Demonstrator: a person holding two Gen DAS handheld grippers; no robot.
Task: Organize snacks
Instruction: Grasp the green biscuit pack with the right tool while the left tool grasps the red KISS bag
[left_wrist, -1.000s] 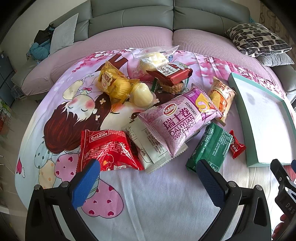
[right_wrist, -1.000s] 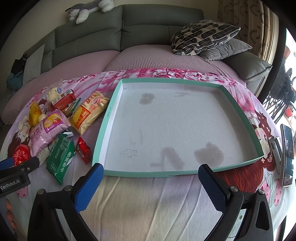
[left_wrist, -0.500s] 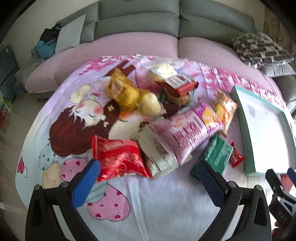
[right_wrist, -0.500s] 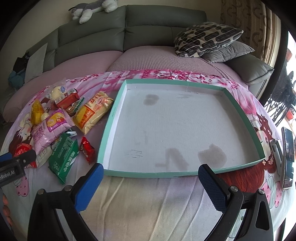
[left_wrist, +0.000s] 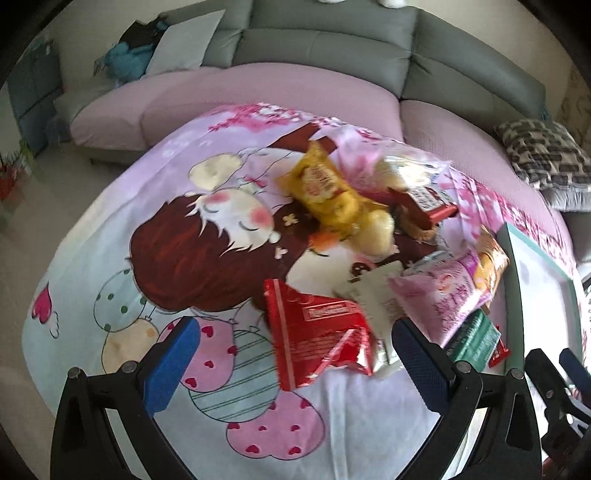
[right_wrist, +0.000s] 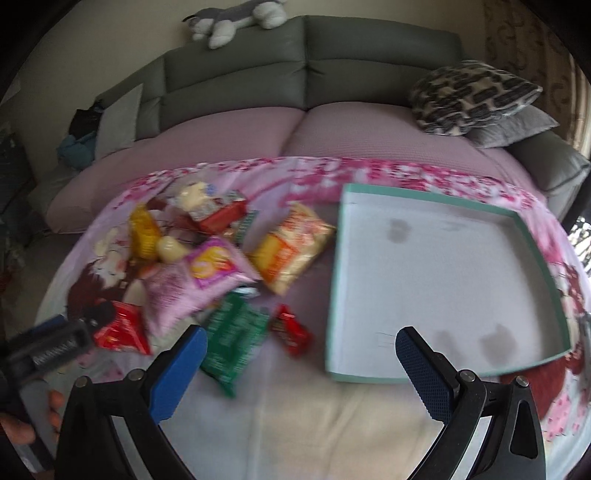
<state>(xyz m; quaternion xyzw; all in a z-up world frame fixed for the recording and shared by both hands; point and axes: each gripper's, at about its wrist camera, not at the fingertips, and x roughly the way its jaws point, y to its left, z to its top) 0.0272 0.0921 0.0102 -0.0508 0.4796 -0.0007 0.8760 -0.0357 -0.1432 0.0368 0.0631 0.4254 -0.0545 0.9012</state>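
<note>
The left tool (left_wrist: 295, 354) hangs released over the near edge of the cartoon-print sheet (left_wrist: 110, 266), and the red snack packet (left_wrist: 317, 332) lies just ahead between its pads, long axis running away and leftward; its white label is too blurred to read. Beyond sits the pink packet (right_wrist: 195, 280), print unreadable. The right tool (right_wrist: 301, 363), also released and empty, faces the green packet (right_wrist: 232, 332) ahead-left and the teal-rimmed tray (right_wrist: 334, 295) ahead-right, at the sheet's right side. The left tool looks nearer the red packet, the right nearer the green.
</note>
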